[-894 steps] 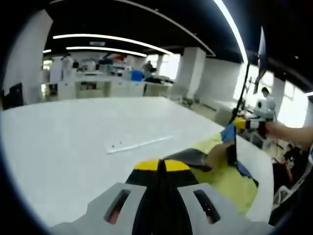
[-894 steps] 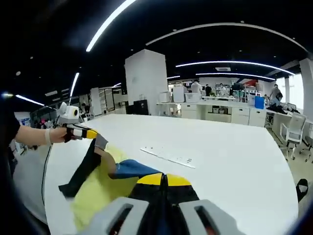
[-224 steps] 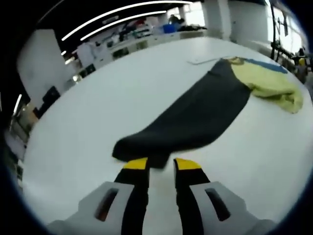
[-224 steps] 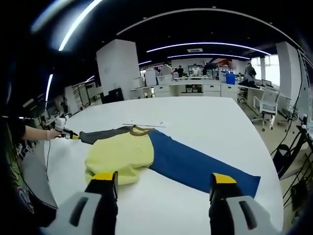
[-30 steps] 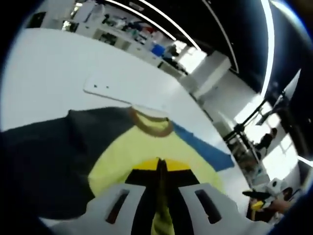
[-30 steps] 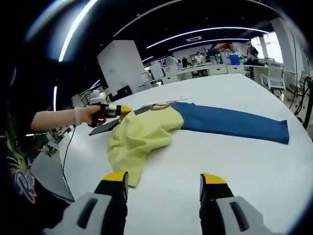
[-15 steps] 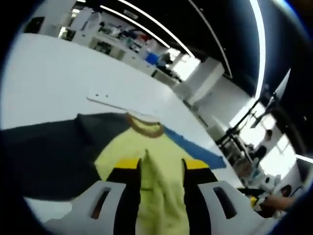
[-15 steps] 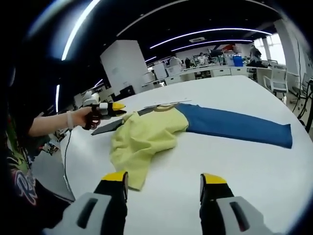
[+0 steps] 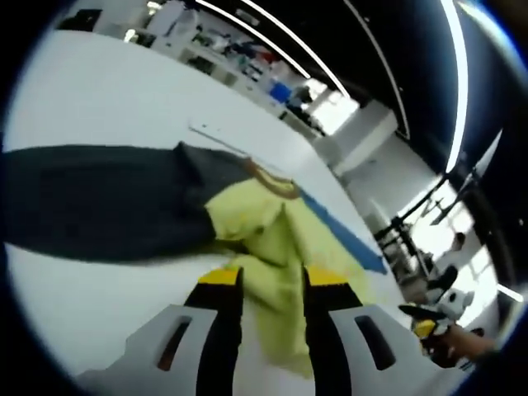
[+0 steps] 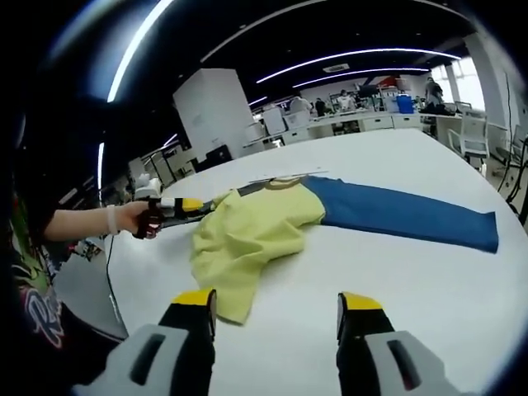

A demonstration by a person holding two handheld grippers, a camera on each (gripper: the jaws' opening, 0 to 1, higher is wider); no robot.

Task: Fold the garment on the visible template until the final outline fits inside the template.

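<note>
The shirt (image 10: 272, 227) lies spread on the white table (image 10: 412, 280), its yellow body bunched in the middle, the blue sleeve (image 10: 404, 216) stretched flat away to the right of the right gripper (image 10: 276, 304) and the dark sleeve (image 9: 99, 202) laid out to the left of the left gripper (image 9: 264, 280). The left gripper's jaws stand a little apart and hold nothing; rumpled yellow cloth lies just past and between its tips, so it looks placed to take a fresh pinch of the body. The right gripper's jaws are wide open and empty, the yellow hem lying just ahead of its left fingertip (image 10: 195, 299). A pale strip (image 9: 216, 137), likely the template's edge, lies beyond the collar (image 9: 271, 177). Both sleeves are spread flat, so folding looks barely begun.
</note>
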